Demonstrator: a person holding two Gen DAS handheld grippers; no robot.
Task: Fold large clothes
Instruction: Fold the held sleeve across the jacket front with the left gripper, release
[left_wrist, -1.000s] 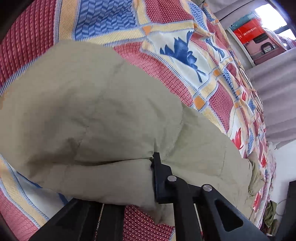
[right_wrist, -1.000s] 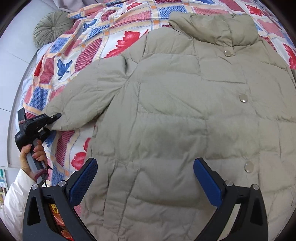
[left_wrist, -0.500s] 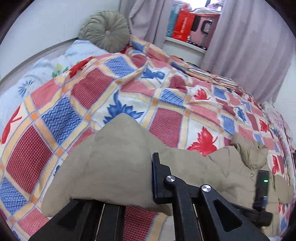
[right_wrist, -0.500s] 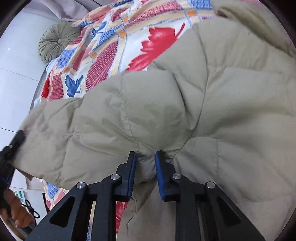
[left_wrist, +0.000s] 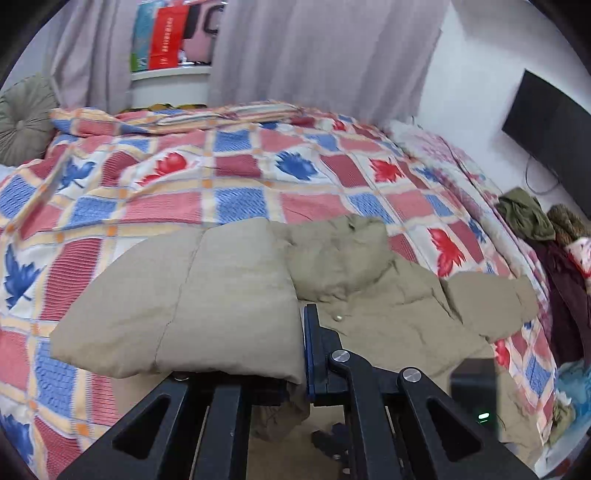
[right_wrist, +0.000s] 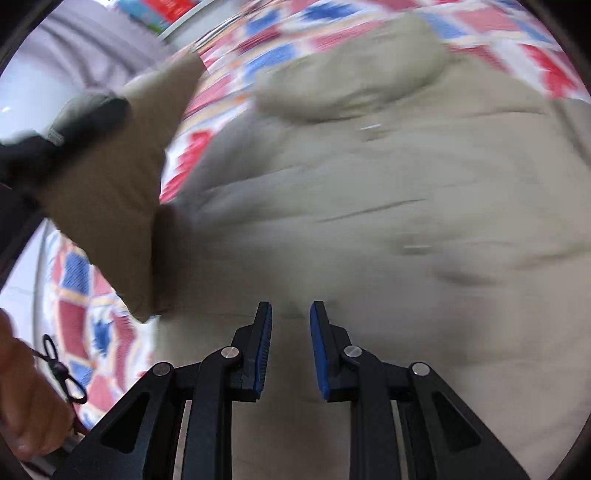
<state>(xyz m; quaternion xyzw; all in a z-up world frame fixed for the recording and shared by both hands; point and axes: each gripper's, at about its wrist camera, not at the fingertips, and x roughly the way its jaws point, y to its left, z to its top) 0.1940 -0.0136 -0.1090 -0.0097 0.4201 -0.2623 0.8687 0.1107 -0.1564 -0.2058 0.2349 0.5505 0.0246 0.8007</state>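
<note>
A khaki puffer jacket (left_wrist: 399, 314) lies front up on the patchwork quilt (left_wrist: 236, 184). My left gripper (left_wrist: 295, 369) is shut on one sleeve (left_wrist: 207, 302), held lifted and carried over the jacket's body; the sleeve hides its left finger. In the blurred right wrist view the jacket (right_wrist: 388, 221) fills the frame. My right gripper (right_wrist: 291, 350) sits low on it, the jaws a narrow gap apart with khaki fabric pinched between them. The raised sleeve (right_wrist: 122, 177) hangs at the left from the left gripper (right_wrist: 77, 122).
A round green cushion (left_wrist: 22, 122) sits at the bed's far left. Curtains (left_wrist: 314, 51) and a shelf stand behind. A black screen (left_wrist: 546, 122) hangs on the right wall, above a pile of clothes (left_wrist: 528, 221). A person's hand (right_wrist: 26, 398) shows lower left.
The left gripper has swung the sleeve up and right, over the jacket body. The right gripper, wide open a second ago, closed on jacket fabric and is now moving fast.
</note>
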